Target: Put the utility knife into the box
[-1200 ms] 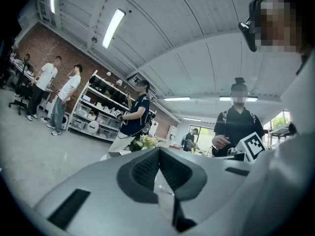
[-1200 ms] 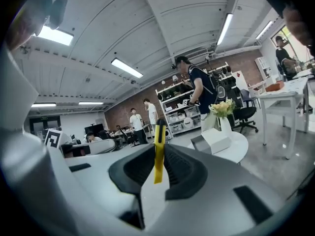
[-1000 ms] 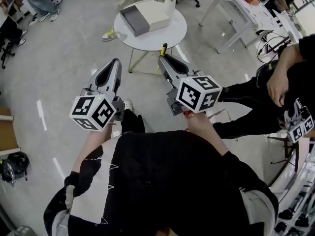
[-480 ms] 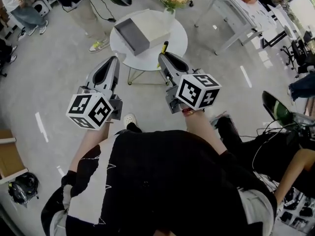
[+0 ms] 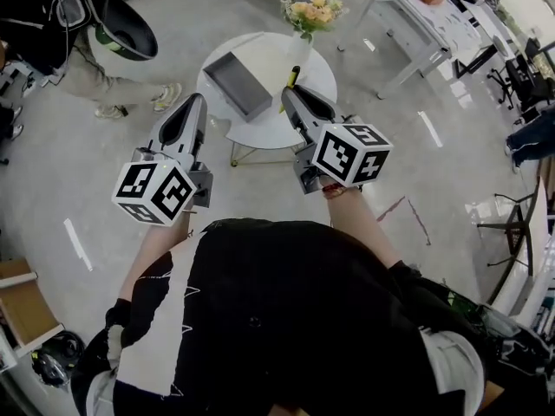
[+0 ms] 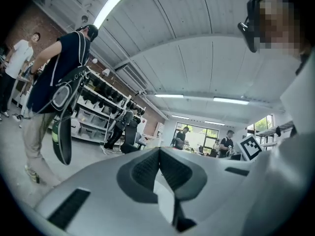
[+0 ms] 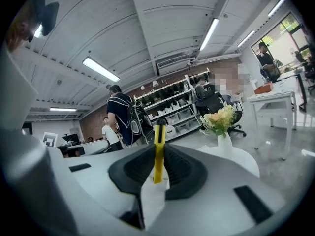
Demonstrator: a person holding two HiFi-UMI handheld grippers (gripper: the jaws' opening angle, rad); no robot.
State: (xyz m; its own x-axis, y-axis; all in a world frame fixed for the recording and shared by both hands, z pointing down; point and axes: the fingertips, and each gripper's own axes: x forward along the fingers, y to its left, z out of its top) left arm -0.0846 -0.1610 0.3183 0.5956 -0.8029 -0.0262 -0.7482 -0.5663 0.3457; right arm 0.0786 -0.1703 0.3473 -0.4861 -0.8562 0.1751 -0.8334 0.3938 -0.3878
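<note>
right tongs (image 5: 291, 91): clamped on utility knife (image 7: 158, 150), which sticks out past the tips
left tongs (image 6: 160, 154): jaws together, empty
box (image 5: 236, 85): open on table (image 5: 314, 66), just ahead, between both tips
left to do: carry over, drop in; box looks empty

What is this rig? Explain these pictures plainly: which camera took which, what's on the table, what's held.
No robot: a person holds a gripper in each hand. The top-down picture comes from a camera on their head; the other two from cameras riding on the grippers. The left gripper is shut and empty. The right gripper is shut on a yellow utility knife. Ahead, a round white table carries an open grey box and a vase of flowers.
</note>
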